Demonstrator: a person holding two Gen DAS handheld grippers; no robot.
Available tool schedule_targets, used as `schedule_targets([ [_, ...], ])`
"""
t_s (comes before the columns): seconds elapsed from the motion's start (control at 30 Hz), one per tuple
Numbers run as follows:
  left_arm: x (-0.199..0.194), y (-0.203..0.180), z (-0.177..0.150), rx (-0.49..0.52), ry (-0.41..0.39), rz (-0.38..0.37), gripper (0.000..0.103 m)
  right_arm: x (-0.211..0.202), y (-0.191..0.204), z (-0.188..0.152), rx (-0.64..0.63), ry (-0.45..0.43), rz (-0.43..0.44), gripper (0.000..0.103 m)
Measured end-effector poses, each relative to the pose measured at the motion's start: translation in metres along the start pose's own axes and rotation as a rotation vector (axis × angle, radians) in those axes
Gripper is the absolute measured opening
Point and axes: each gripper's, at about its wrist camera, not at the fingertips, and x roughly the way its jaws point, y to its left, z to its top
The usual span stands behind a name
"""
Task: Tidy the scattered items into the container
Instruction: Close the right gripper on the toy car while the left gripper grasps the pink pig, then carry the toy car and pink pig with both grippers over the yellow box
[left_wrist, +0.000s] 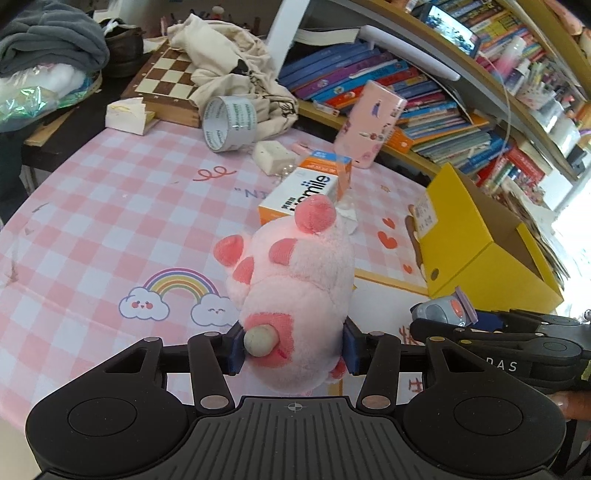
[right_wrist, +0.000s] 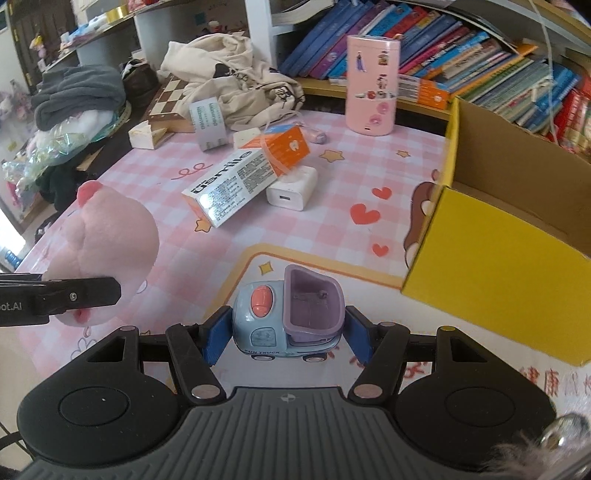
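My left gripper (left_wrist: 293, 349) is shut on a pink plush toy (left_wrist: 295, 280), held above the checked tablecloth; the plush (right_wrist: 110, 240) also shows at the left of the right wrist view. My right gripper (right_wrist: 282, 332) is shut on a small blue toy truck (right_wrist: 288, 314) with a purple tipper, lifted off the table. That truck (left_wrist: 441, 312) appears at the right of the left wrist view. The yellow cardboard box (right_wrist: 506, 258) stands open to the right, its brown inside visible; the box (left_wrist: 480, 236) lies beyond the plush to the right.
On the cloth lie an orange and white toothpaste carton (right_wrist: 240, 177), a white charger (right_wrist: 291, 190), a tape roll (left_wrist: 229, 123), a cream block (left_wrist: 273, 157) and a pink upright case (right_wrist: 373, 85). A chessboard (left_wrist: 170, 79), cloth bags and bookshelves (left_wrist: 424, 92) crowd the far side.
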Motion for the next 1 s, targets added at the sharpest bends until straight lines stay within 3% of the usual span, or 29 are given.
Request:
schedule_targets([
  [1.0, -0.033, -0.026, -0.017, 0.187, -0.002, -0.167, 0.048, -0.059, 0.009, -0.053, 0.119, -0.048, -0.126, 0.062],
])
